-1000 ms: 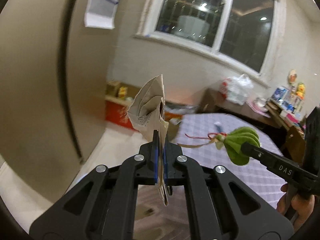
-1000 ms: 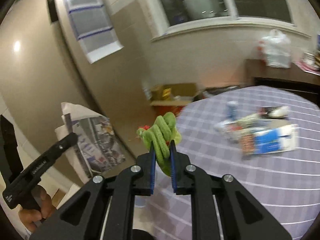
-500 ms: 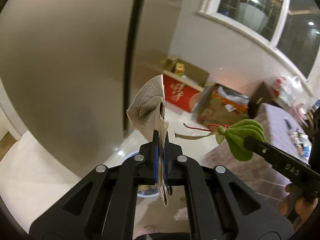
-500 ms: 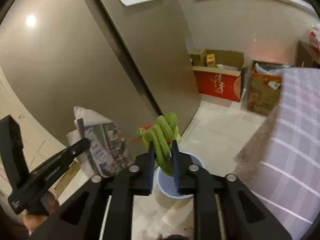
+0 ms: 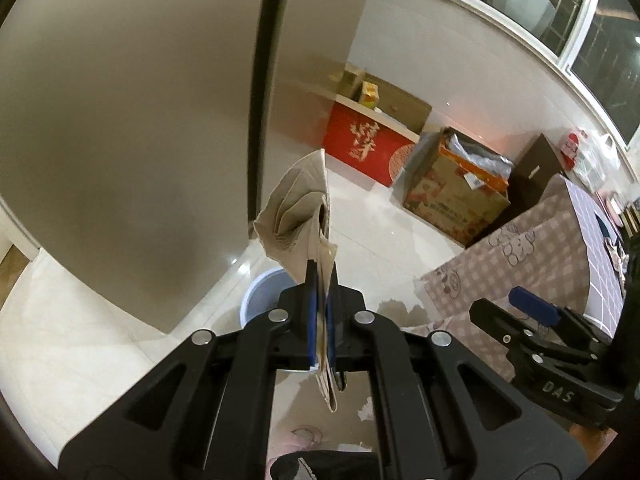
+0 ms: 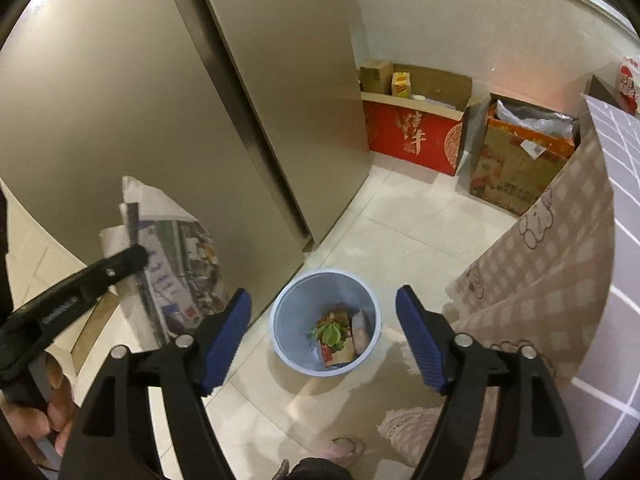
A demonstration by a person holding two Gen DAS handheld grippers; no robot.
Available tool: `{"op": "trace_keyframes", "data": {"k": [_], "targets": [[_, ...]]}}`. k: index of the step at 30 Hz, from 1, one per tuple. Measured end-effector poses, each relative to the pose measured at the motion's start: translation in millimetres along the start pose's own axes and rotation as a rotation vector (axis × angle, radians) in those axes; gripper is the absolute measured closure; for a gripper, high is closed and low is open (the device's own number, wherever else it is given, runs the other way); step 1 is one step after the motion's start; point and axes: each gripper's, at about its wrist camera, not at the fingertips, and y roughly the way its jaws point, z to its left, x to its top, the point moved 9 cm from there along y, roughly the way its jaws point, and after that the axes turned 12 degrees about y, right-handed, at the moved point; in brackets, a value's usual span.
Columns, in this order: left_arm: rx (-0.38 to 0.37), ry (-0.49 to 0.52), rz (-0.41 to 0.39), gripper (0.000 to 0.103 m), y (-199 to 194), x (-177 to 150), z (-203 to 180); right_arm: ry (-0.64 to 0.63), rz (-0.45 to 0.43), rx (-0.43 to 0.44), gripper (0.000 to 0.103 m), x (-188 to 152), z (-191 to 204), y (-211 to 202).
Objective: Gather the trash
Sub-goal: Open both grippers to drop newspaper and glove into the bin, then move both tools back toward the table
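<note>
right wrist: greens dropped, paper next

right wrist view looks down on the bin (image 6: 325, 322), pale blue, on the tile floor beside the fridge (image 6: 168, 112). right gripper (image 6: 323, 338) has just been opening, jaws wide now, nothing between them. green leafy scrap (image 6: 329, 333) lies inside the bin on top of other wrappers. that drop looks done.

left gripper (image 5: 321, 322) has its jaws clamped tight on a folded newspaper (image 5: 298, 216), which sticks up past the tips and hangs a bit below them. in the right view the paper (image 6: 168, 256) sits left of the bin and well above it, not over the opening yet. in the left view the bin rim (image 5: 256, 296) shows only partly, behind the fingers.

how i'd do the paper drop:
- shift left gripper toward the bin centre before letting go; the paper is wide against the bin mouth, off-centre release likely catches the rim or lands on the floor.
- tip the long fold downward so it goes in end first.
- get lower first, loose sheets fan out and drift.
- keep right gripper clear so the two don't collide over the bin.
- fridge is just beside the bin, watch the paper edge doesn't snag on it.
</note>
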Motion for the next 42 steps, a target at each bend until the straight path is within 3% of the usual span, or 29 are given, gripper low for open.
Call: {"op": "trace_keyframes", "data": {"k": [16,17,20,31,42], "targets": [[0.022,0.076,0.034,0.097,27.7,20.0,-19.1,-0.009,-0.143,-0.025,0.024,23.2,-13.3,-30.0],[0.024,0.068,0.048,0.091,29.5,20.0,-18.3,-0.008,-0.145,-0.026,0.024,23.9,-14.3,-30.4],[0.069,0.032,0.059,0.025,29.6,17.6,-10.0,-0.002,-0.142,-0.026,0.024,23.6,-16.1,-33.0],[0.078,0.041,0.009,0.025,-6.5,17.0,-19.1,0.002,-0.161,-0.016,0.024,23.9,-15.6,-54.6],[0.036,0.090,-0.067,0.025,-64.0,22.7,-67.9,0.031,-0.227,-0.012,0.023,25.3,-32.6,-111.8]]}}
